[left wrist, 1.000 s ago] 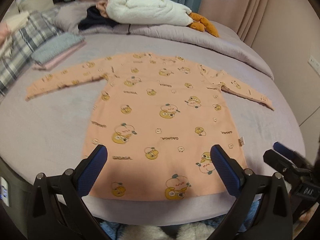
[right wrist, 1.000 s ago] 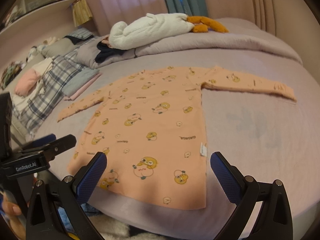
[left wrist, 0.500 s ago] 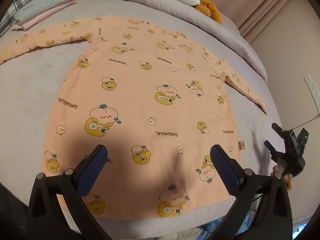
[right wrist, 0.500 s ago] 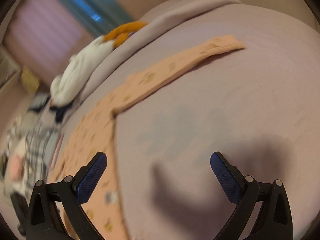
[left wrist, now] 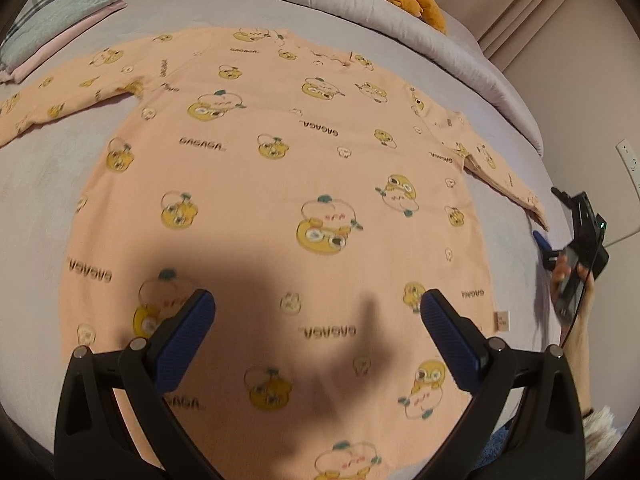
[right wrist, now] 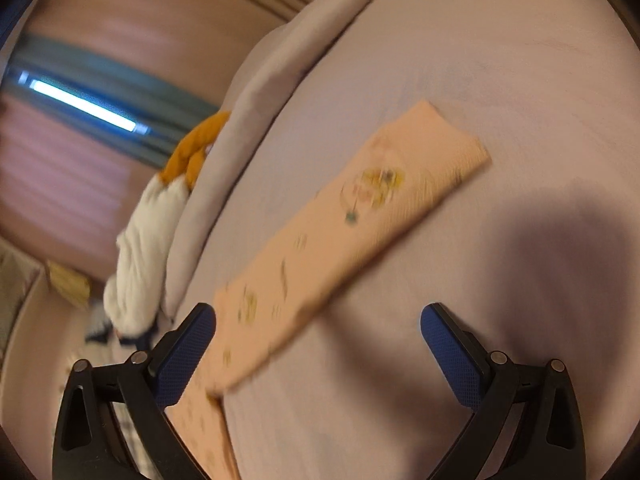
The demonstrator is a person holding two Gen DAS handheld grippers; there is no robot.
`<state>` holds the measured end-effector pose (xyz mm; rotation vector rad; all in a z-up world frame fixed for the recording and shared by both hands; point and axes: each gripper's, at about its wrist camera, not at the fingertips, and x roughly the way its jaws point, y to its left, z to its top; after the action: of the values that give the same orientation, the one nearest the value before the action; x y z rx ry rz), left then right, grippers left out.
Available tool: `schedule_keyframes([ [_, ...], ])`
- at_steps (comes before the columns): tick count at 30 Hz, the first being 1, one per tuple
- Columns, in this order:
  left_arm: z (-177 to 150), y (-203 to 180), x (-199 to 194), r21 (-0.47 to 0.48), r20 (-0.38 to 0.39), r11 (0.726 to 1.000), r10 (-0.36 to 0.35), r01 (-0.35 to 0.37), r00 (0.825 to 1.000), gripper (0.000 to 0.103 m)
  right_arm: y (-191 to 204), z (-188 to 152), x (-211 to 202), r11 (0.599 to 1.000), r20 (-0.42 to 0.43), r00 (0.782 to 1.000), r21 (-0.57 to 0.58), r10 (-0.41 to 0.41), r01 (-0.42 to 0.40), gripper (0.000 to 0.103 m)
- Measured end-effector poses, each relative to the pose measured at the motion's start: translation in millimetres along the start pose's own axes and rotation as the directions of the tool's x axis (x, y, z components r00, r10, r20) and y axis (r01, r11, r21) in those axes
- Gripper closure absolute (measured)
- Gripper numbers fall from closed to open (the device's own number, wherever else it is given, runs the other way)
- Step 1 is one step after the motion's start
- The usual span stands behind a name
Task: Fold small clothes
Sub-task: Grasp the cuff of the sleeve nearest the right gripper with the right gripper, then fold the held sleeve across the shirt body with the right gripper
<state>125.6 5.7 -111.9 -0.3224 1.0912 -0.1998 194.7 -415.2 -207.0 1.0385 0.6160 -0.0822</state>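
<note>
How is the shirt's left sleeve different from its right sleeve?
The left sleeve stretches out almost level toward the folded pile of clothes; the right sleeve slants down toward the bed's edge. The left sleeve's cuff runs out of the left camera's picture, while the right sleeve's cuff shows, near the right gripper. Both are peach with yellow cartoon prints, lie flat on the lilac bedcover, and neither is folded in yet.

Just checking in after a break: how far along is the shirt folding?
Done: the peach shirt lies spread flat on the bed, sleeves out. In hand: nothing; the left hand-held gripper hovers open over the body, the right hand-held gripper open near the sleeve. Left: every fold.
</note>
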Motion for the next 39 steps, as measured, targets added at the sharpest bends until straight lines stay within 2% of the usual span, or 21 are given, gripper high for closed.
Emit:
schedule_keyframes([
  [4, 6.5, -1.0, 8.1, 0.012, -0.003, 1.0, 0.013, -0.013, 1.0, 0.0, -5.0, 18.2, 3.8, 0.998, 0.049, 0.999, 0.063, 0.017, -0.02, 0.003],
  [5, 7.8, -0.4, 10.2, 0.011, -0.006, 1.0, 0.013, -0.013, 1.0, 0.0, -6.2, 21.8, 4.2, 0.997, 0.064, 0.998, 0.079, 0.011, -0.016, 0.013],
  [6, 9.4, 0.5, 12.3, 0.008, -0.009, 1.0, 0.013, -0.013, 1.0, 0.0, -7.6, 24.7, 4.4, 0.996, 0.072, 0.997, 0.085, 0.0, -0.006, 0.031],
  [7, 10.9, 1.1, 14.3, 0.006, -0.012, 1.0, 0.013, -0.013, 1.0, 0.0, -9.5, 27.1, 6.3, 0.996, 0.071, 0.997, 0.089, -0.014, 0.008, 0.04],
  [9, 13.3, 2.7, 16.7, 0.003, -0.014, 1.0, 0.013, -0.013, 1.0, 0.0, -18.8, 27.7, 13.0, 0.993, 0.038, 0.999, 0.118, -0.023, 0.018, 0.08],
  [11, 15.7, 6.0, 16.8, -0.002, -0.011, 1.0, 0.009, -0.009, 1.0, 0.0, -27.8, 24.8, 18.2, 0.988, 0.01, 1.0, 0.157, 0.003, -0.004, 0.093],
  [14, 19.2, 10.4, 14.8, -0.008, 0.0, 1.0, 0.009, -0.009, 1.0, 0.0, -21.1, 22.6, 15.2, 0.99, 0.018, 1.0, 0.143, 0.012, -0.015, 0.094],
  [17, 20.0, 20.1, 7.8, -0.023, 0.018, 1.0, 0.016, -0.016, 1.0, 0.0, 1.7, 21.4, -2.6, 0.999, 0.018, 1.0, 0.046, 0.024, -0.024, 0.095],
  [21, 17.6, 35.6, -5.1, -0.049, 0.047, 0.999, 0.009, -0.006, 0.999, 0.0, 84.0, 9.7, -13.3, 0.987, -0.007, 0.999, -0.16, 0.032, -0.033, 0.095],
  [26, 7.8, 55.8, -31.0, -0.06, 0.109, 0.998, 0.025, -0.018, 0.994, 0.0, 207.9, -18.2, -4.0, 0.926, -0.057, 0.997, -0.373, 0.045, -0.063, 0.095],
  [30, -1.3, 79.1, -54.1, -0.083, 0.161, 0.996, 0.038, -0.025, 0.986, 0.0, 304.7, -65.4, 17.4, 0.841, -0.087, 0.996, -0.535, 0.035, -0.077, 0.095],
  [35, -6.2, 107.6, -68.0, -0.118, 0.187, 0.992, 0.057, -0.036, 0.981, 0.0, 384.2, -149.7, 67.6, 0.697, -0.122, 0.992, -0.713, -0.024, -0.071, 0.095],
  [39, -7.3, 129.2, -72.7, -0.158, 0.195, 0.987, 0.061, -0.03, 0.979, 0.0, 407.0, -237.4, 121.3, 0.512, -0.111, 0.983, -0.859, -0.145, -0.022, 0.095],
])
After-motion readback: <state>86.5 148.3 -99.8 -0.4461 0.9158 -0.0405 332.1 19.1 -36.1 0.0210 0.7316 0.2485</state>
